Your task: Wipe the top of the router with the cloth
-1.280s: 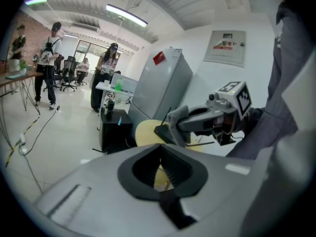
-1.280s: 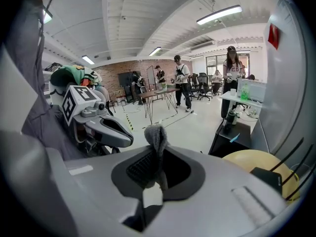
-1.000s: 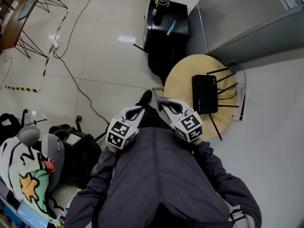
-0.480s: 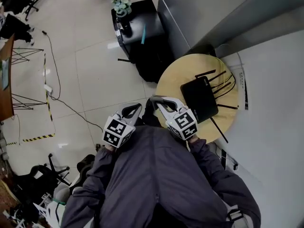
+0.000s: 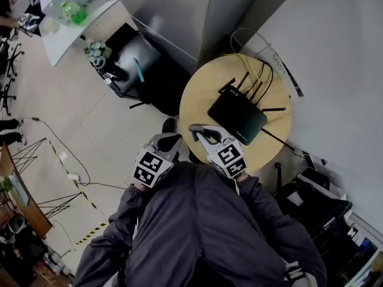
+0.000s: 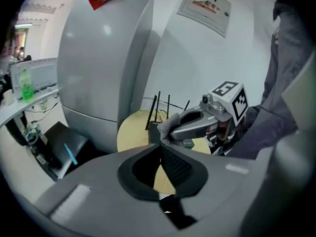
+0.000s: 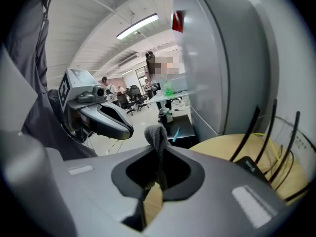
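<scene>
A black router (image 5: 237, 113) with several thin antennas lies flat on the round wooden table (image 5: 194, 103); it also shows in the right gripper view as the router (image 7: 251, 166) and, mostly hidden, in the left gripper view as the router (image 6: 153, 130). My right gripper (image 5: 196, 129) hangs over the table's near edge, just short of the router, shut on a small grey cloth (image 7: 157, 136) that pokes up between its jaws. The left gripper (image 5: 169, 138) is beside it over the floor, off the table, shut and empty. In its own view the left gripper (image 6: 160, 149) faces the cloth (image 6: 168, 126).
A low black stand (image 5: 139, 57) with a blue item sits left of the table, against a big grey cabinet (image 5: 179, 11). A yellow cable (image 5: 254, 58) and power strip (image 5: 282, 70) lie behind the table. Dark bags (image 5: 311, 199) stand at the right.
The head view has swung round, so table and router appear turned and shifted left. Both grippers stay in front of the body, the right one still holding the cloth at the table's edge.
</scene>
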